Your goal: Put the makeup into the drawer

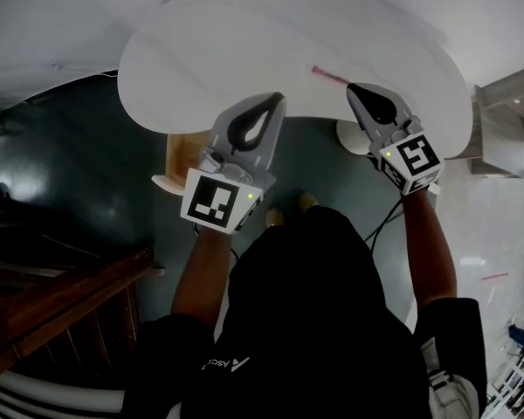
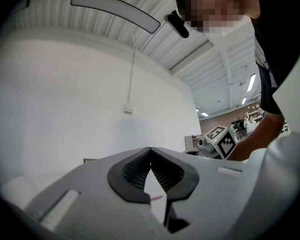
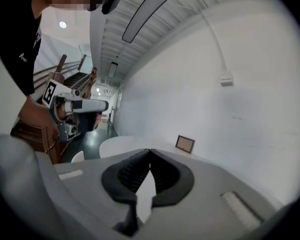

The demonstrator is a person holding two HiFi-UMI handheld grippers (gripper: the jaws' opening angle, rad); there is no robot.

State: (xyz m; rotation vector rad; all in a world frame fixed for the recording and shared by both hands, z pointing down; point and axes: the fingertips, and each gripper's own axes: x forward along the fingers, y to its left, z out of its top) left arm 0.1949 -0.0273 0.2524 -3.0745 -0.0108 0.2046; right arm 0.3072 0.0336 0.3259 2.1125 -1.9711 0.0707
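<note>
Left gripper (image 1: 277,99), right gripper (image 1: 351,88) closed, empty; pink stick (image 1: 330,76) on table (image 1: 201,51), details indistinct.

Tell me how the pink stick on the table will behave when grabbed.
The pink stick looks thin and small, so probably light and stiff. It lies flat on the smooth white table, so it may roll or skid if nudged. Lying so low, it could slip from the jaws.

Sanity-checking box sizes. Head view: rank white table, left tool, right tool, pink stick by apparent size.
1. white table
2-3. left tool looks bigger than right tool, but may just be nearer; unranked
4. pink stick
</note>
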